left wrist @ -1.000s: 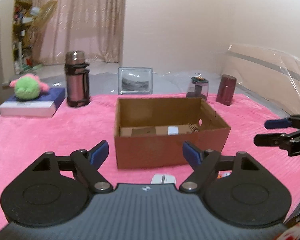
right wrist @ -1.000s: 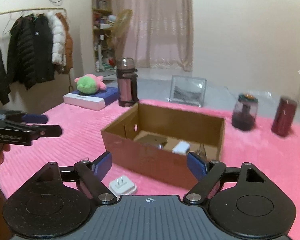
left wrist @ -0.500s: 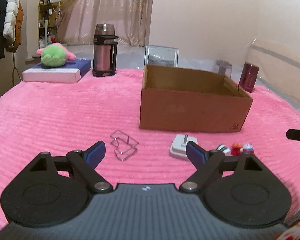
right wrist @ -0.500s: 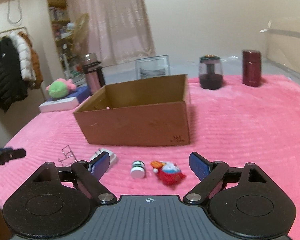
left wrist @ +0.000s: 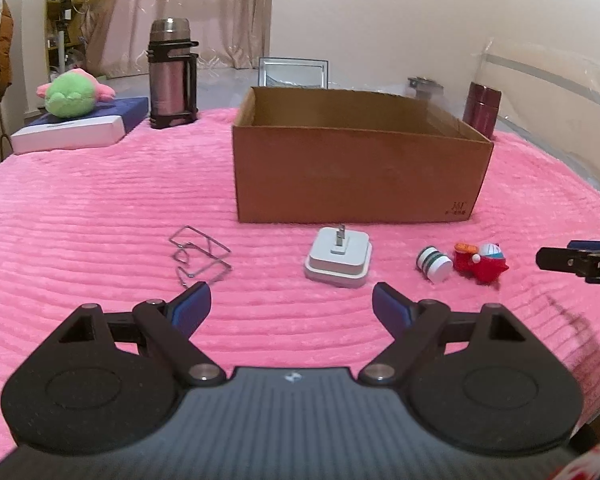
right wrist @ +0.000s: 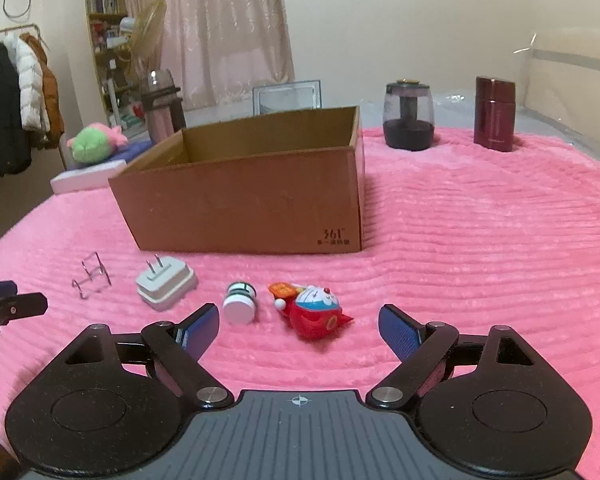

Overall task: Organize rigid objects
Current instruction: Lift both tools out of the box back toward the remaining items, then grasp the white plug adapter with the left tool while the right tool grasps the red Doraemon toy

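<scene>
An open brown cardboard box (left wrist: 356,176) (right wrist: 252,204) stands on the pink blanket (left wrist: 100,208). In front of it lie a wire stand (left wrist: 200,250) (right wrist: 91,276), a white plug adapter (left wrist: 338,258) (right wrist: 166,282), a small white and green spool (left wrist: 434,264) (right wrist: 239,303) and a red and blue cat toy (left wrist: 480,262) (right wrist: 312,310). My left gripper (left wrist: 290,306) is open and empty, just short of the adapter. My right gripper (right wrist: 299,326) is open and empty, with the toy between its fingers' line.
A steel flask (left wrist: 172,74), a picture frame (left wrist: 294,72), a dark jar (right wrist: 408,116) and a maroon cup (right wrist: 494,114) stand behind the box. A green plush (left wrist: 74,94) lies on a flat box (left wrist: 72,130) at the far left. Coats (right wrist: 16,96) hang left.
Both grippers have pulled back from above the box and dropped low towards the blanket. The small objects in front of the box are now in view and closer.
</scene>
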`<state>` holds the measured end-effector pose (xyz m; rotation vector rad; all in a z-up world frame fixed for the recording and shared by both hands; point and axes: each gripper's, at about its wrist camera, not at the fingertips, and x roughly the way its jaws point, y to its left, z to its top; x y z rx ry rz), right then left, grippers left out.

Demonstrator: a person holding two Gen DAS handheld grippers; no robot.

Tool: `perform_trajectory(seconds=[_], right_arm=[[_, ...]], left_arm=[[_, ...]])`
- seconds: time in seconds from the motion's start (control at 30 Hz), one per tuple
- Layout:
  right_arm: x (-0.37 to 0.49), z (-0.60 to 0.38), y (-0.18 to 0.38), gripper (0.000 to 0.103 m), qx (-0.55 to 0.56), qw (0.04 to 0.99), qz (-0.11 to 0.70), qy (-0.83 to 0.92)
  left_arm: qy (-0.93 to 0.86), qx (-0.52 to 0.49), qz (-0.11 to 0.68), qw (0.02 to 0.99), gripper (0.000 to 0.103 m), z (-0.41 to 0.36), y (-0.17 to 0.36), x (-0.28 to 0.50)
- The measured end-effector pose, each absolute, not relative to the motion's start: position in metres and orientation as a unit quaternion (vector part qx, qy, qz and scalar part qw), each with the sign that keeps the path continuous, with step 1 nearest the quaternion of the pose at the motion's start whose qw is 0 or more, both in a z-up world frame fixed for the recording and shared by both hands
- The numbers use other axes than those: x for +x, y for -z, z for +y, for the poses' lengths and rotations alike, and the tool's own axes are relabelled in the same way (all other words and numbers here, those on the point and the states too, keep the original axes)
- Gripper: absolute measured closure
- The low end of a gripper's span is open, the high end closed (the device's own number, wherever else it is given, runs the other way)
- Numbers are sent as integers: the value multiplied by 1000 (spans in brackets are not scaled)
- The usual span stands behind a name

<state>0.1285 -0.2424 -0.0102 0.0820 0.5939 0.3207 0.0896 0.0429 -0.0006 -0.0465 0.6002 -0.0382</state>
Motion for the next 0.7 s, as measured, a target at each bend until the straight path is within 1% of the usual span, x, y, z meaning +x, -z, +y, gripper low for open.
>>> perform_trajectory(seconds=[0.4, 0.7], right_arm=[[154, -240, 37, 19, 18, 937, 296, -186], [181, -238, 55, 19, -24, 925, 304, -225]], left_arm=[[50, 9, 304, 951, 18, 19, 28, 132], [72, 31, 315, 946, 18, 11, 47, 167]])
